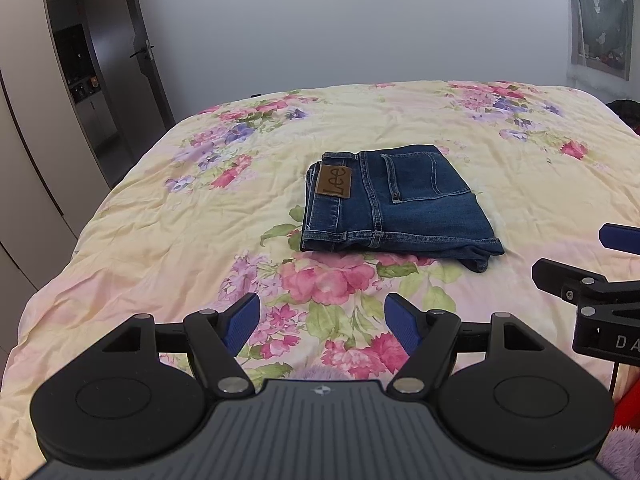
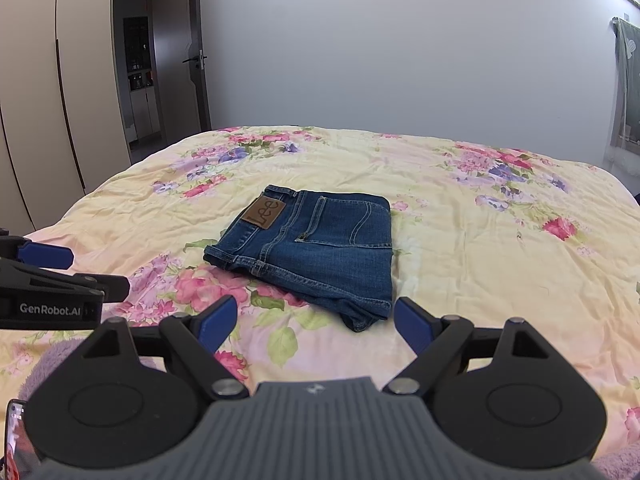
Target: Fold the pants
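- The bed [image 1: 168, 216], under a pale yellow cover printed with pink and purple flowers, is filling most of both views, its cloth lying lightly wrinkled.
- A plain grey wall [image 1: 340, 20] is rising behind the bed, with a wardrobe [image 2: 48, 92] and an open dark door [image 2: 196, 48] standing off to the left.
- A curtain [image 1: 600, 16] is hanging at the far right over a window.
- The pants [image 1: 394, 200], dark blue jeans, are lying folded into a compact block near the middle of the bed, back pocket facing up and the waistband turned toward the left.
- The left gripper [image 1: 322, 326] is hovering low over the near part of the bed, short of the pants; its blue-padded fingers [image 1: 240, 328] are standing wide apart and holding nothing.
- The right gripper [image 2: 316, 322] is hovering beside it, also short of the pants, with the near corner of the fold showing between its spread fingers [image 2: 414, 326], which are gripping nothing.
- A brown leather patch [image 2: 264, 211] reading "Lee" is sitting on the waistband.
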The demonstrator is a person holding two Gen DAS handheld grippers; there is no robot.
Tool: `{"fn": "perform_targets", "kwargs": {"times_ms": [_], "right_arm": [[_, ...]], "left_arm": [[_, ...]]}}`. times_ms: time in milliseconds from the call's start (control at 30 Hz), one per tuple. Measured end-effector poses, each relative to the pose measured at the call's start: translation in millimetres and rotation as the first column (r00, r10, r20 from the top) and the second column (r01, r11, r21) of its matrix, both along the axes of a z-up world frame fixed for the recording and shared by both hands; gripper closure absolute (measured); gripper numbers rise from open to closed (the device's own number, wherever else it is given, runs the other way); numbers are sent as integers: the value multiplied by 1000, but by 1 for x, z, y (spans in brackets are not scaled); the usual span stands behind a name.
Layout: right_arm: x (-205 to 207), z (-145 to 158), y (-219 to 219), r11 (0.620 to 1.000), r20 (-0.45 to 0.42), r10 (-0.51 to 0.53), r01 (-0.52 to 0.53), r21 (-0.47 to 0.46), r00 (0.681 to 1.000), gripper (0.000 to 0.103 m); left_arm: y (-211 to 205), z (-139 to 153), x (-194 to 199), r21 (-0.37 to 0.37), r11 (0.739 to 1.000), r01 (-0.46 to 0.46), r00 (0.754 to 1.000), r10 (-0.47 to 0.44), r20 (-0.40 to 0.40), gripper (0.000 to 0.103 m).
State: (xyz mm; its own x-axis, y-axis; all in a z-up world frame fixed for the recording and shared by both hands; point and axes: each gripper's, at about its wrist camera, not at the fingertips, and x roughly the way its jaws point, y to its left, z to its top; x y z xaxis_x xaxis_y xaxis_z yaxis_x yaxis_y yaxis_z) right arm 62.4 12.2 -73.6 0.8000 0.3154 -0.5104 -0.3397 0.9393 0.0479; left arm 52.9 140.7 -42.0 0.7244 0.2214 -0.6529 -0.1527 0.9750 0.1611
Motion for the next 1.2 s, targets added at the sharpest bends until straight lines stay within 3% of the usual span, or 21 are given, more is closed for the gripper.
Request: {"fn": "perform_targets", "kwargs": {"times_ms": [1100, 1200], "right_arm": [[-2, -3, 0, 1000, -9, 2, -2, -3, 1000, 21], [-1, -3, 0, 1000, -10, 4, -4, -5, 1000, 21]], "left_arm": [[0, -4, -3, 13, 1000, 13, 1000, -13, -7, 19], [-1, -4, -2, 44, 999, 14, 1000, -14, -6, 19]]}}
